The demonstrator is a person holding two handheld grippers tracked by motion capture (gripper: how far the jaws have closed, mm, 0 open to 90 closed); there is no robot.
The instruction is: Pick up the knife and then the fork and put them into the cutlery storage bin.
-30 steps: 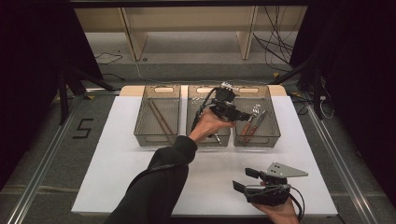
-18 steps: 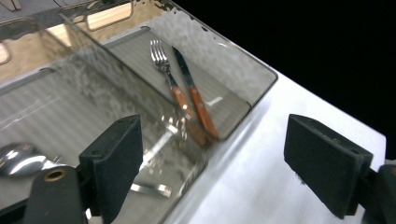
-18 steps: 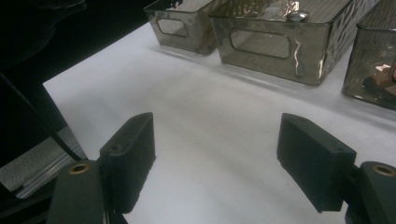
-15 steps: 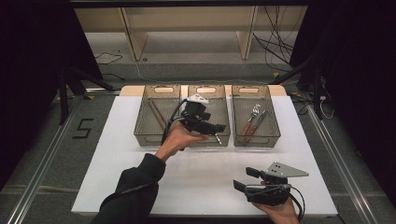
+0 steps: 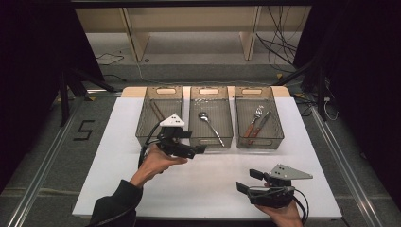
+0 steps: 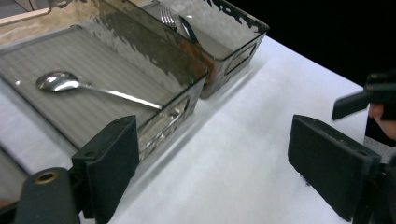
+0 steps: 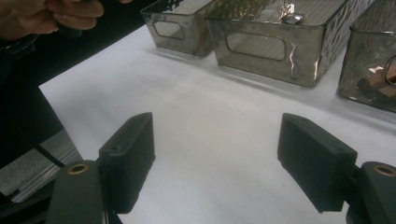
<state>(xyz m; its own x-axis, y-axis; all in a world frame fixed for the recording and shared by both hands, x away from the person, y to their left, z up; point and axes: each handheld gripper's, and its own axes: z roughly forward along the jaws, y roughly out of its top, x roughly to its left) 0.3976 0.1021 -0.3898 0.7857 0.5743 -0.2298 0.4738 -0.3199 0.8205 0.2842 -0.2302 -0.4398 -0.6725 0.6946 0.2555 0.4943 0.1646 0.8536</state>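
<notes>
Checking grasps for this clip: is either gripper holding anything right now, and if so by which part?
Nothing is held. The left gripper has just been opening, with bare white table between its jaws. The right gripper is open and empty too.

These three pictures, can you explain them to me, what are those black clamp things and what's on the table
A person holds a hand-operated gripper in each hand: the left gripper and the right gripper. One picture looks down from above the white table. The other two come from cameras riding on each gripper, so its black fingers rise from the bottom. Three clear bins stand in a row: the left bin holds what look like chopsticks, the middle bin a spoon, the right bin a fork and knife. Both grippers are open and hold nothing.
</notes>
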